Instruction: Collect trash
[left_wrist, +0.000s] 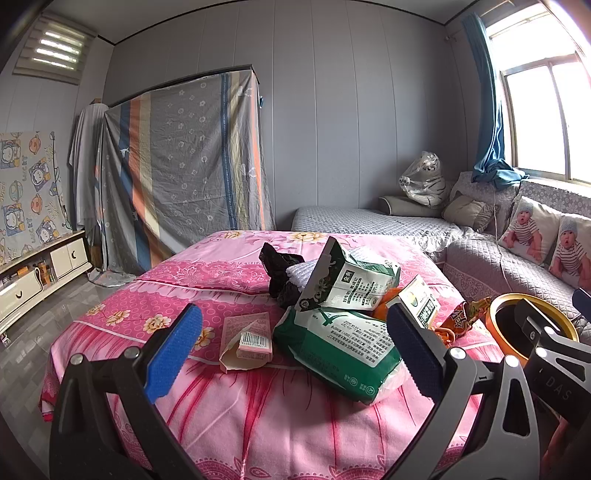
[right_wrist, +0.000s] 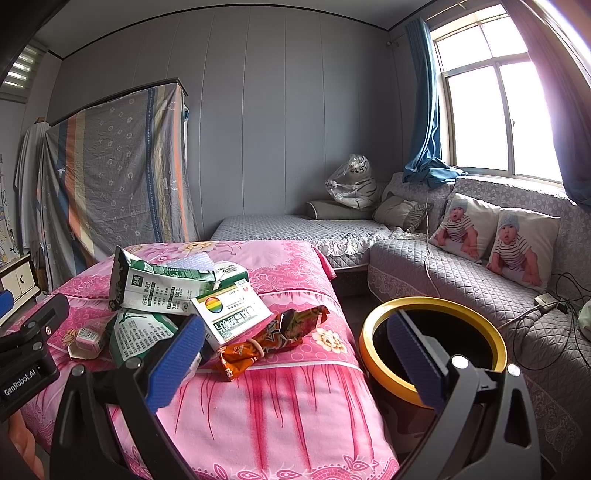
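Note:
Trash lies in a heap on a table under a pink flowered cloth (left_wrist: 258, 413). A green and white packet (left_wrist: 343, 347) sits between the fingers of my left gripper (left_wrist: 291, 350), which is open and just short of it. A torn green carton (left_wrist: 351, 280), a small pink box (left_wrist: 251, 339), a black bag (left_wrist: 277, 273), a white box with a rainbow disc (right_wrist: 231, 317) and an orange wrapper (right_wrist: 273, 339) lie around it. My right gripper (right_wrist: 295, 354) is open, with the wrapper ahead of its left finger. A black bin with a yellow rim (right_wrist: 432, 347) stands right of the table.
A grey quilted sofa (right_wrist: 461, 280) with two baby-print cushions runs behind and to the right of the bin. Cables and a power strip (right_wrist: 546, 302) lie on it. A striped sheet covers a wardrobe (left_wrist: 184, 162) at the back left, and a low white cabinet (left_wrist: 37, 280) stands at the left.

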